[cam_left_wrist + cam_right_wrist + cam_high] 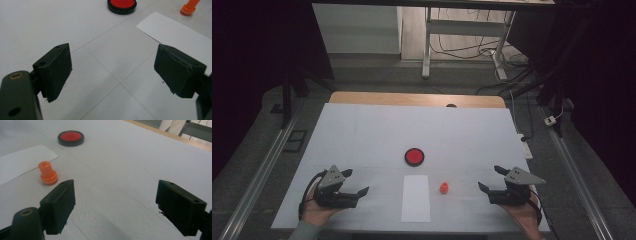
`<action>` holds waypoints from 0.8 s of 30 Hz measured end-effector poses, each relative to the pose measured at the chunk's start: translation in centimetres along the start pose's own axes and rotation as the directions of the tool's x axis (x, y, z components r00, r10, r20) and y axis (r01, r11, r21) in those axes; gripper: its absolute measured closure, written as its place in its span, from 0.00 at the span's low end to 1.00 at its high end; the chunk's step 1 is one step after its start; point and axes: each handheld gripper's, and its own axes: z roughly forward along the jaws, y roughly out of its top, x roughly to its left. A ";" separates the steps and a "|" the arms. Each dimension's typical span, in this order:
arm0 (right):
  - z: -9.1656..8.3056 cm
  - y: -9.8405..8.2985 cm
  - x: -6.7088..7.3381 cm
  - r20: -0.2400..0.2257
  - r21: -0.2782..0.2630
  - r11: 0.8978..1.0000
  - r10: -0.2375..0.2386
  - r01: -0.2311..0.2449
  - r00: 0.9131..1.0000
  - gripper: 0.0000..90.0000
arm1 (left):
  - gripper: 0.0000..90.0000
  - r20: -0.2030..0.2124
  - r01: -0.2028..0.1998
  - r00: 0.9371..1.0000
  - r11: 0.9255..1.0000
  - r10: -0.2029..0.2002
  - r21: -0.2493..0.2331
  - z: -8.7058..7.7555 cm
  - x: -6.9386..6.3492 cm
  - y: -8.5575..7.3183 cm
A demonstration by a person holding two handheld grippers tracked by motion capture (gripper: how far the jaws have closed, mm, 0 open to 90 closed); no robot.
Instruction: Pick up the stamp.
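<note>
— How far is the work, can you tell?

— I think it is at the very beginning. The orange stamp [444, 188] stands upright on the surface, toward the near edge, just beside the right side of the white paper [416, 198]. Nobody holds it.

— And the grippers?

— Both are released, with the jaws wide apart and nothing between them. The left gripper [357, 182] rests near the near-left corner, the right gripper [491, 178] near the near-right corner, closer to the stamp.

— The red ink pad [414, 156]?

— It lies just beyond the far end of the paper, near the middle of the surface. The paper looks blank, so picking up, inking and pressing are all left, in my judgement.
</note>
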 end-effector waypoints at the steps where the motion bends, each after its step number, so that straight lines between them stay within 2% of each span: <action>1: 0.0 -0.1 0.0 -0.002 -0.001 1.000 0.000 0.000 1.000 0.20 | 0.17 -0.003 0.006 1.000 1.000 -0.006 -0.003 0.0 0.0 0.0; 9: 0.3 -0.3 0.2 -0.020 0.006 1.000 -0.005 0.005 1.000 0.22 | 0.17 -0.004 0.029 1.000 0.999 -0.029 -0.015 -0.2 0.1 0.1; 15: 0.5 0.0 0.8 -0.005 0.025 0.999 -0.028 0.028 1.000 0.24 | 0.17 0.011 0.033 0.999 0.999 -0.033 -0.018 -0.4 0.0 -0.2; 24: 0.4 0.0 0.7 -0.005 0.013 1.000 0.001 -0.001 1.000 0.26 | 0.17 0.020 0.042 0.999 0.999 -0.042 -0.024 -0.3 0.1 -0.3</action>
